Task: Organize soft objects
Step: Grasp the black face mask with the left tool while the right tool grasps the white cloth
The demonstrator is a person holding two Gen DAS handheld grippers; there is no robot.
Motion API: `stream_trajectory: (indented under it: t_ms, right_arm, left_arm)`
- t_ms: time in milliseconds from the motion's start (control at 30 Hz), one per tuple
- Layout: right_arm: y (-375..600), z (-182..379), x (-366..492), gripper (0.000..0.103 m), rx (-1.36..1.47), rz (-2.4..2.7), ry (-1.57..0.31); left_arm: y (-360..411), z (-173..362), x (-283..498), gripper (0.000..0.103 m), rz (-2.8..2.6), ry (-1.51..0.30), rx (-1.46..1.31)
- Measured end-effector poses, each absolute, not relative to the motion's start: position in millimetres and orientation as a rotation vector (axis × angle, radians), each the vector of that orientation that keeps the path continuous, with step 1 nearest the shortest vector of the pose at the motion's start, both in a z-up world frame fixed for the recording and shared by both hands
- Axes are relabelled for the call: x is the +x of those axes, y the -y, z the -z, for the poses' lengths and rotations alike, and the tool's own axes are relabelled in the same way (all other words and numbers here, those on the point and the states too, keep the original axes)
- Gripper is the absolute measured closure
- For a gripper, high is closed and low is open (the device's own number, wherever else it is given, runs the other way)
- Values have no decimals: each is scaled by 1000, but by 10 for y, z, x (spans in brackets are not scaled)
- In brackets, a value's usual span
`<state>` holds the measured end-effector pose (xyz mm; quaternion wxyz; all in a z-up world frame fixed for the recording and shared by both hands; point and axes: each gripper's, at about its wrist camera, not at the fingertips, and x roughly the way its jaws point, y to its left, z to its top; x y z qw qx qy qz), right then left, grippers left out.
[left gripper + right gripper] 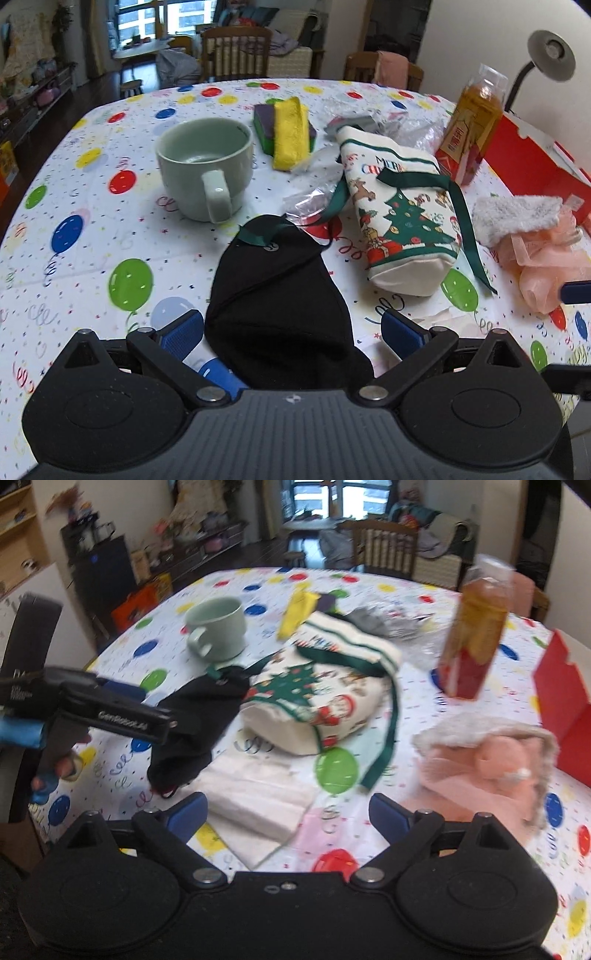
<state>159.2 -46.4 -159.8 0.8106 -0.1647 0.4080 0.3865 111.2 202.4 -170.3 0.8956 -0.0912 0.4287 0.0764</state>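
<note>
A black cloth mask (277,295) lies on the balloon tablecloth between the wide-open jaws of my left gripper (291,328); I cannot tell whether the pads touch it. It also shows in the right wrist view (195,716), next to the left gripper's body (110,712). A Christmas fabric pouch (402,221) with green ribbons lies on its side to the right; it shows mid-table in the right wrist view (317,701). A pink and white fluffy cloth (487,764) lies right of my right gripper (286,812), which is open and empty above a white folded tissue (258,797).
A pale green mug (205,162) stands left of a yellow and purple sponge stack (286,129). A tea bottle (472,125) stands at right, beside a red box (532,158). Crumpled clear plastic (406,129) lies behind the pouch. Chairs stand beyond the table's far edge.
</note>
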Motion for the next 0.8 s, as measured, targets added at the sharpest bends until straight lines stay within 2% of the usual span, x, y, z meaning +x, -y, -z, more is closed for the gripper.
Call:
stream_trajectory:
  t_ms: [233, 567, 800]
  right_arm:
    - [140, 1824, 1592, 10, -432, -891, -908]
    - [-179, 2088, 1513, 26, -583, -925, -905]
    - [-225, 2093, 1528, 52, -611, -901, -896]
  left_arm:
    - [-2029, 1824, 1191, 0, -136, -908, -110]
    - [-2030, 1948, 1286, 1, -113, -920, -62]
    - [-2064, 1946, 1254, 15, -124, -908, -61]
